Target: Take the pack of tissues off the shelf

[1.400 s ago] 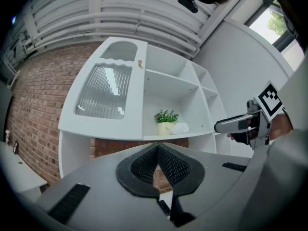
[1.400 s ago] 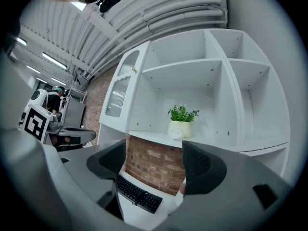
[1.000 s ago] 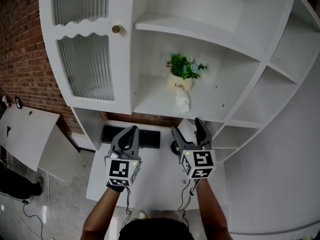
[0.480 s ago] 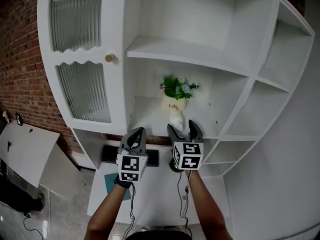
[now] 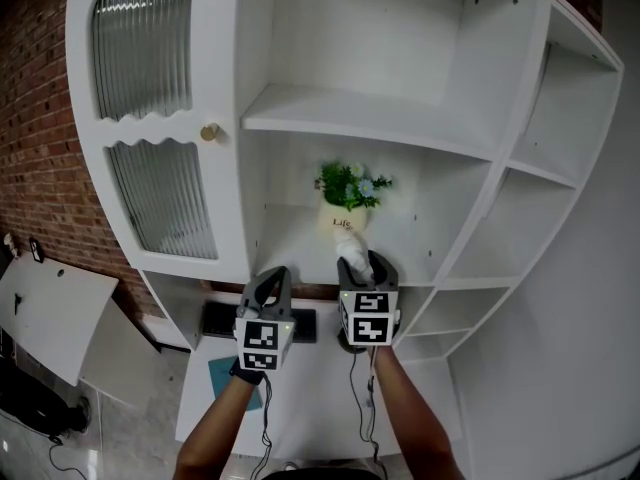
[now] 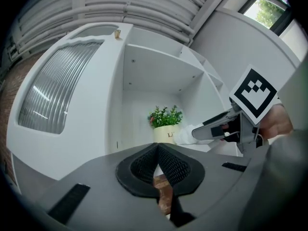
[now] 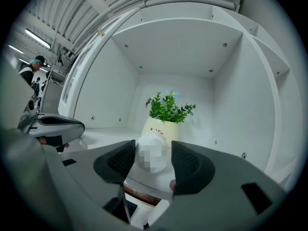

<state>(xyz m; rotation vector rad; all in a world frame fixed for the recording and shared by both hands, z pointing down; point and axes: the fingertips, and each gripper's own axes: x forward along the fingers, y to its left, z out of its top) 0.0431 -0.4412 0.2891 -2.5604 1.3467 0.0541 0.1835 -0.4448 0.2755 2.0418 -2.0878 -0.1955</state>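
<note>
Head view: at lower centre-left, your left gripper is closed on nothing. Just right of it, your right gripper is closing its jaws with the tissues between them, at the shelf's front edge, below the plant.

The shelf is white, and the pack of tissues is white too. The plant is green, in a cream pot. The brick wall is red-brown.

I read a single word, "Life", in dark script on the front of the cream plant pot standing on the white shelf, nothing else legible to me
</note>
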